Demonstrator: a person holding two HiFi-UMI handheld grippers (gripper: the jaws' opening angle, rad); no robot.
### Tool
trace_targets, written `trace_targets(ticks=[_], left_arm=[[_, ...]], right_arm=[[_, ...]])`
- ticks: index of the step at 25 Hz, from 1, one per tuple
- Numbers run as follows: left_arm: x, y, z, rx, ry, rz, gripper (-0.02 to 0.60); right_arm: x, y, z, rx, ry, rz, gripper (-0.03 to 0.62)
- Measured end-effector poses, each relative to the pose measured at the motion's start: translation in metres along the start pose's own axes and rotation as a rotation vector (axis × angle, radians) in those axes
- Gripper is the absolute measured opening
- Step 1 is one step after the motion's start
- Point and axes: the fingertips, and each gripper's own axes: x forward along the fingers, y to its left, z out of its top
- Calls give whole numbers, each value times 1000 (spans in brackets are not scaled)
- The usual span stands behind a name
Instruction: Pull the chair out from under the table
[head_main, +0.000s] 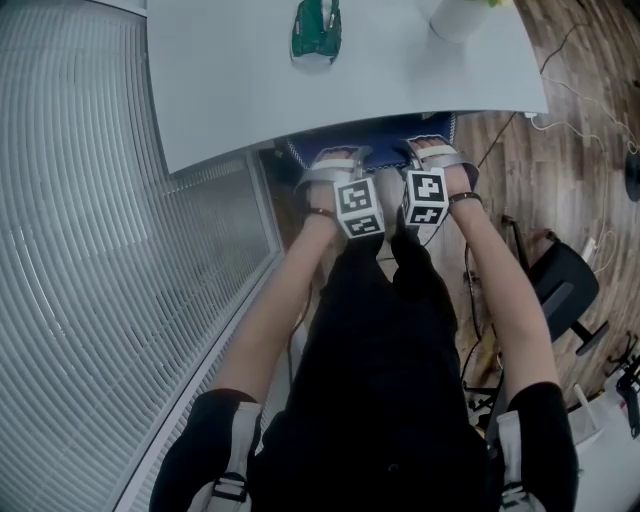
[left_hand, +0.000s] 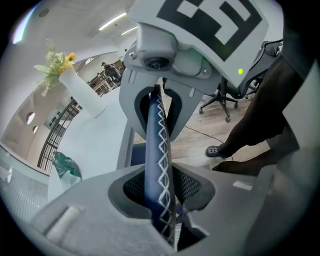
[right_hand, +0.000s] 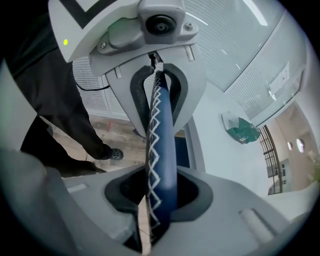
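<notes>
Seen from the head camera, looking steeply down, a white table (head_main: 250, 80) fills the top of the frame. The chair (head_main: 385, 135) is tucked beneath it, with only a strip of its dark blue backrest showing past the table's curved near edge. The left gripper (head_main: 335, 165) and right gripper (head_main: 435, 155) sit side by side on that strip, close together, with their marker cubes facing up. The person's bare forearms and black-clad legs are directly behind the chair. This view alone shows the surroundings. A ribbed grey window wall (head_main: 90, 250) runs close along the left. To the right is wood floor (head_main: 560, 130) with loose cables, and a black office chair (head_main: 565, 285) stands near the person's right arm. A green bag (head_main: 316, 35) and a white vase (head_main: 460, 15) sit at the table's far side. The head camera does not show the grip, but the gripper views do. In the left gripper view, the left gripper (left_hand: 162, 192) has its jaws closed on the backrest's padded top edge (left_hand: 156, 150), which is blue with white zigzag stitching. The right gripper (left_hand: 160, 100) clamps the same edge further along. Flowers in the vase (left_hand: 82, 92) and a dark shoe (left_hand: 217, 150) on the floor appear here too. The right gripper view mirrors this. The right gripper (right_hand: 159, 197) is closed on the stitched edge (right_hand: 162, 140), and the left gripper (right_hand: 157, 85) is beyond it.
</notes>
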Motion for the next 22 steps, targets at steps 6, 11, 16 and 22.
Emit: trace_targets(ticks=[6, 11, 16, 22], left_arm=[[-4, -27, 3, -17, 4, -33, 114], [-7, -54, 5, -51, 6, -65, 109], [-5, -73, 5, -71, 2, -89, 104], [2, -87, 2, -72, -40, -102, 104]], right_arm=[[-5, 26, 1, 63, 13, 54, 112], [-9, 53, 3, 110, 20, 72, 115], [-8, 72, 4, 131, 27, 89, 112], [0, 87, 4, 111, 20, 81, 101]])
